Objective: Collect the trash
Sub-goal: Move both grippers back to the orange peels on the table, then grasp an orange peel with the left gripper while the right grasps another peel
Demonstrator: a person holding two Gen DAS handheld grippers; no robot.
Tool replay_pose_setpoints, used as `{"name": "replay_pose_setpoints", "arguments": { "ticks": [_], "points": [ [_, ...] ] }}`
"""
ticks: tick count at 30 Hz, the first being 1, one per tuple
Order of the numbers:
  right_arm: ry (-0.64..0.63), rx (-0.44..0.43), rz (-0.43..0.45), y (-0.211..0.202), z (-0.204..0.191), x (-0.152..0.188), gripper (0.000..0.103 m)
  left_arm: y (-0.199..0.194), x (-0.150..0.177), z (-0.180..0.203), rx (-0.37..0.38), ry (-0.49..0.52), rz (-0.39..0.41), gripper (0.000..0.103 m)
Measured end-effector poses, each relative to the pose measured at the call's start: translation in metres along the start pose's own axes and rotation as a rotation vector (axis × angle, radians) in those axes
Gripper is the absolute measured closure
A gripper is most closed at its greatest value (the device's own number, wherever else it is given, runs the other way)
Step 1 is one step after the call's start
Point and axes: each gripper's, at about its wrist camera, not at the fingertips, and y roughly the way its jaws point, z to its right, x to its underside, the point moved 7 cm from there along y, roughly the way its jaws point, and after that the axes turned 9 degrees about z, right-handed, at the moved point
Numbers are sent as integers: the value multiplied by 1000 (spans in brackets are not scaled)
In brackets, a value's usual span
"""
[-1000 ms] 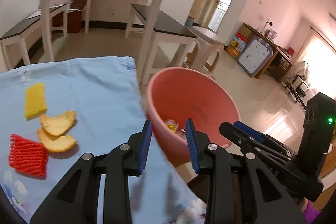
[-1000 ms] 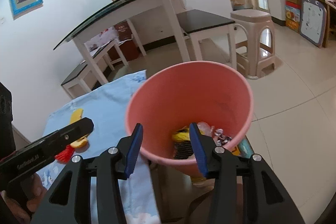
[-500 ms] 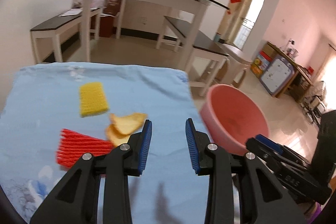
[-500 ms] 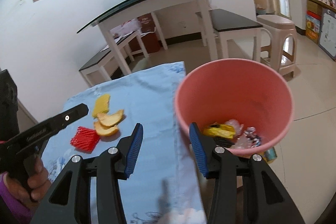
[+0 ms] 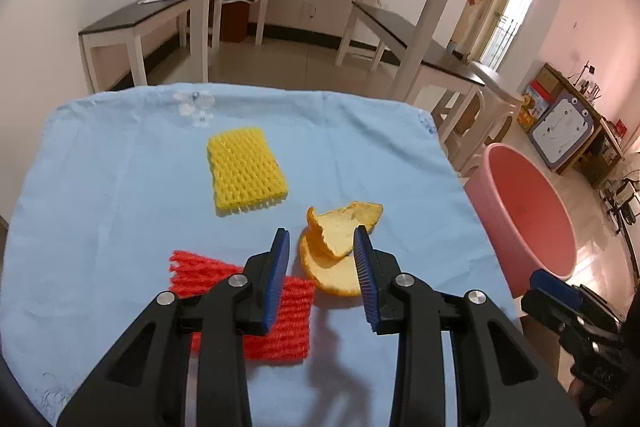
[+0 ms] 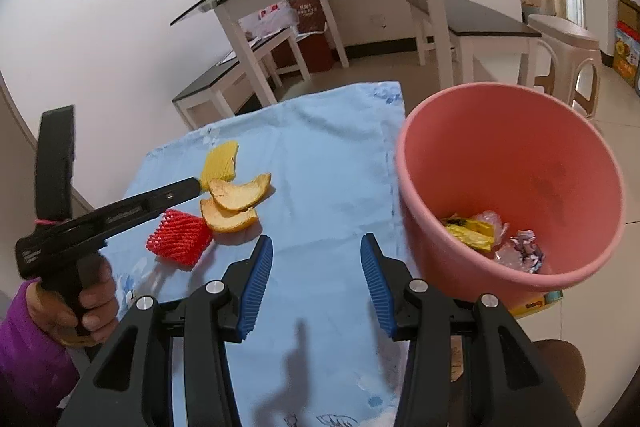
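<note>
My left tongs [image 5: 322, 257] half-open, empty, orange peels [image 5: 340, 247] just ahead. My right tongs [image 6: 316, 267] gape, empty. Risk: curled peel slips out; red foam net [image 5: 256, 311] snags.

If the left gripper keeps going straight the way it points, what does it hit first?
Most likely the orange peels: they sit framed between the open jaws of the left gripper, on the blue cloth. The red foam net lies just left of that line. Depth is hard to judge.
</note>
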Motion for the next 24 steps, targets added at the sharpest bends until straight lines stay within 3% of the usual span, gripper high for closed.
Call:
{"name": "replay_pose_setpoints", "arguments": {
  "ticks": [8, 11, 19, 24],
  "points": [
    [-19, -30, -26, 18, -11, -1, 58, 34, -5, -5, -3, 1, -51, 70],
    [-21, -59, -37, 27, -21, -4, 58, 38, -2, -6, 22, -1, -74, 92],
    [-13, -147, -99, 61, -56, -2, 58, 9, -16, -24, 39, -87, 17, 97],
    [16, -139, -150, 83, -64, 5, 58, -13, -22, -43, 35, -144, 66, 97]
  ]
}}
